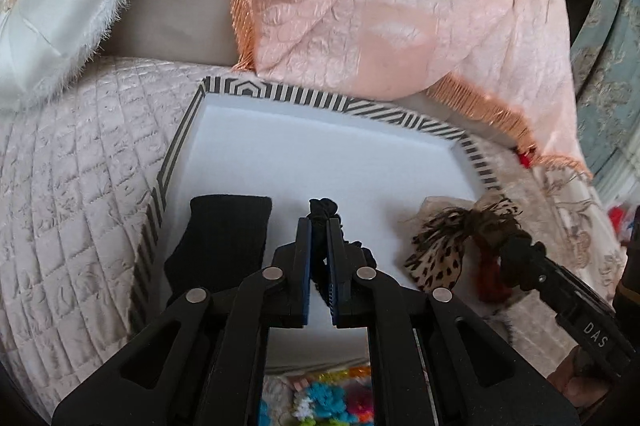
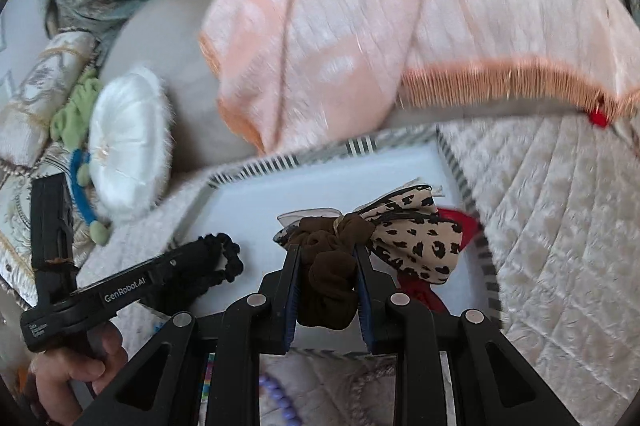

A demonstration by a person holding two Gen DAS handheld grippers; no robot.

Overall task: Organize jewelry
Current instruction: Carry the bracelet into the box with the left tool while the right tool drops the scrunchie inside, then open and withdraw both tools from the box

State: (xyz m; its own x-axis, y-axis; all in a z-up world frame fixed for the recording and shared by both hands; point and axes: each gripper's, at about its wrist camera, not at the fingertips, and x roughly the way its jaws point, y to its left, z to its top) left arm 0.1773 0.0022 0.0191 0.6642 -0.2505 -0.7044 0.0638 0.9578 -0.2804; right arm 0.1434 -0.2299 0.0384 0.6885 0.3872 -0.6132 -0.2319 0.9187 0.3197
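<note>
Two hair pieces are being carried at once, one in each hand-held gripper, over the white tray (image 1: 400, 154) with the striped rim that sits on the quilted bed cover (image 1: 72, 186). The left hand-held gripper (image 1: 319, 226) is clenched on a black scrunchie (image 1: 322, 208), which sticks out past its fingertips and hangs above the middle of the tray floor. The right hand-held gripper (image 2: 327, 258) is grasping a brown scrunchie (image 2: 326, 290) tied to a leopard-print bow (image 2: 416, 238); the bow fans out toward the tray's right rim, above a red piece (image 2: 456, 218) lying in that corner.

My reading is that this is the placing step: both items are over the tray, neither yet set down. A black pad (image 1: 224, 238) already lies by the tray's left rim, beside the left fingers. The next move seems to call for lowering each piece onto bare white floor, well apart from each other, then letting the jaws go and drawing back without dragging the soft fabric. The bow's loose tails could snag on a finger.
</note>
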